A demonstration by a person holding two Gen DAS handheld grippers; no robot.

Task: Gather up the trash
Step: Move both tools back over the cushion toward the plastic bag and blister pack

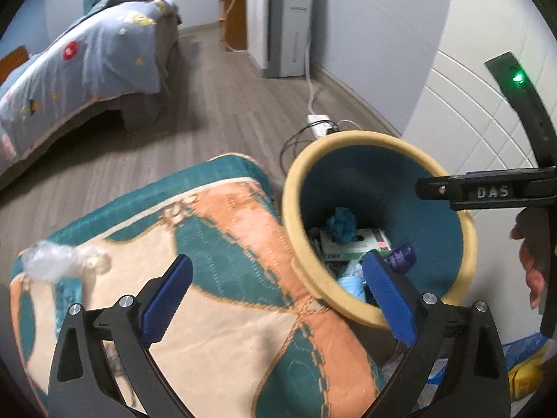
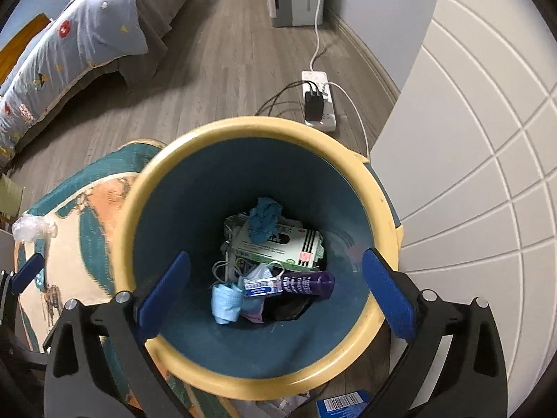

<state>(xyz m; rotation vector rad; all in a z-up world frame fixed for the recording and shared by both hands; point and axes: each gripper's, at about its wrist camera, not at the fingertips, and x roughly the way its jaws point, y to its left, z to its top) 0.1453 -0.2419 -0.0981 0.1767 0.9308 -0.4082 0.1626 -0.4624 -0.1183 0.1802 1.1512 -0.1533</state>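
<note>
Directly below your right hand-held gripper (image 2: 275, 292) sits the trash bin (image 2: 379, 205); both hand-held grippers gape wide, left hand-held gripper (image 1: 278, 299) empty too.

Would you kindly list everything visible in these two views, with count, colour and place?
bin: one, yellow rim, teal inside, on the floor beside the cushion
crumpled wad: one, teal, on top of the trash in the bin
carton: one, white and green, in the bin
bottle: one, purple, in the bin
mask: one, light blue, in the bin
cushion: one, teal, orange and cream, left of the bin
plastic wrap: one, clear, on the cushion's far left corner
power strip: one, white, on the floor behind the bin
bed: one, blue quilt, far left
left gripper: open, empty, above the cushion's edge
right gripper: open, empty, above the bin
</note>
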